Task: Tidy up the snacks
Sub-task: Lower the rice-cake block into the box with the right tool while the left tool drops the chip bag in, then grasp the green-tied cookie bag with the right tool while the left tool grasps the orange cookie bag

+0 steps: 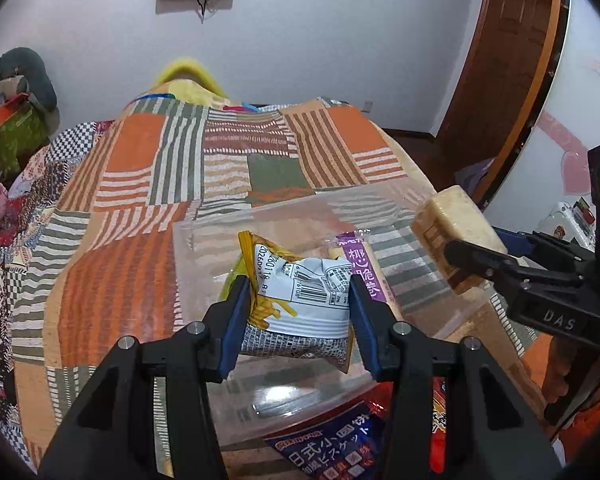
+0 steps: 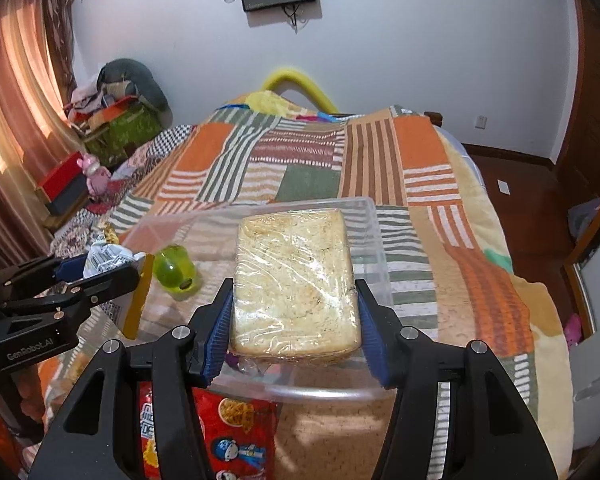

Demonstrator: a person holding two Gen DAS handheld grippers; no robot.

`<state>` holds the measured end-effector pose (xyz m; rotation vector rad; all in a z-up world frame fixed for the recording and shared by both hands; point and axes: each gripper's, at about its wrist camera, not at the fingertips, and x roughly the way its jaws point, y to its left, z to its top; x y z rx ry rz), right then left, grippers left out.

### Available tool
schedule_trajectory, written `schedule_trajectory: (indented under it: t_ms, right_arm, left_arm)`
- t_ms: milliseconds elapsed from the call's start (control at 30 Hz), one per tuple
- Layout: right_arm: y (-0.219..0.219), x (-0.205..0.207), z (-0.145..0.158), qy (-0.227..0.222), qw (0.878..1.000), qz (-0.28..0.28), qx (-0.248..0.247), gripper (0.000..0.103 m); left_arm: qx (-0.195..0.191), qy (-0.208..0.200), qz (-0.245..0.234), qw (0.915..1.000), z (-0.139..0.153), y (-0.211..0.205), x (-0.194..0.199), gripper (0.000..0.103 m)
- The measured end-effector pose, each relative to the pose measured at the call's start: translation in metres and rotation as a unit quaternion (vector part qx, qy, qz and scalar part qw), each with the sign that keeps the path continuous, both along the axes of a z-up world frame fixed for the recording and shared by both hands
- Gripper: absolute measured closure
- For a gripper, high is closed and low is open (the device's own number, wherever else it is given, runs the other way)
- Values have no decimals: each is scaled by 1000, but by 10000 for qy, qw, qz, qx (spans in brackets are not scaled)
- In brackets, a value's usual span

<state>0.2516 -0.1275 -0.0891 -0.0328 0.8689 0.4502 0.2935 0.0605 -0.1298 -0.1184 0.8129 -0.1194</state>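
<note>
A clear plastic bin (image 1: 204, 228) (image 2: 376, 236) stands on a patchwork bedspread. My left gripper (image 1: 298, 300) is shut on a yellow-and-white snack packet (image 1: 300, 292) and holds it over the bin; the left gripper also shows at the left of the right wrist view (image 2: 100, 276). My right gripper (image 2: 296, 320) is shut on a plastic-wrapped beige cake block (image 2: 296, 276) above the bin; the block also shows in the left wrist view (image 1: 452, 228). Inside the bin lie a purple-labelled packet (image 1: 364, 268) and a green jelly cup (image 2: 174, 268).
A blue biscuit bag (image 1: 328, 444) and a red snack bag (image 2: 236, 432) lie on the bed in front of the bin. The bedspread (image 2: 300, 152) stretches beyond it. Clutter and boxes (image 2: 112, 120) stand at the left; a wooden door (image 1: 500, 60) is at the right.
</note>
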Motion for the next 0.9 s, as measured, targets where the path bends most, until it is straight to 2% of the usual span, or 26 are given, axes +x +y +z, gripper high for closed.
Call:
schedule_trajectory:
  t_ms: [200,300,433,667,900]
  right_arm:
    - [3,3,-9,176,9998,62,-79,50]
    - [1,3,-12,309,9995,77,-57,50]
    - [-4,-3,-4,245,9997,68,-22,49]
    - [-11,-16,16,59,9999,87,-19,47]
    - [-22,-44,37,-118,9998,136,61,46]
  left_arm:
    - [11,217,-73,9997,-10,-4,4,54]
    - [69,300,-112,9995,-13,-9,3,51]
    - [137,292,-68,9995,-11,-9,-1,45]
    - [141,53,-10,9999,12,-4,-24,40]
    - [286,-212,47,9994,39,5,-65,35]
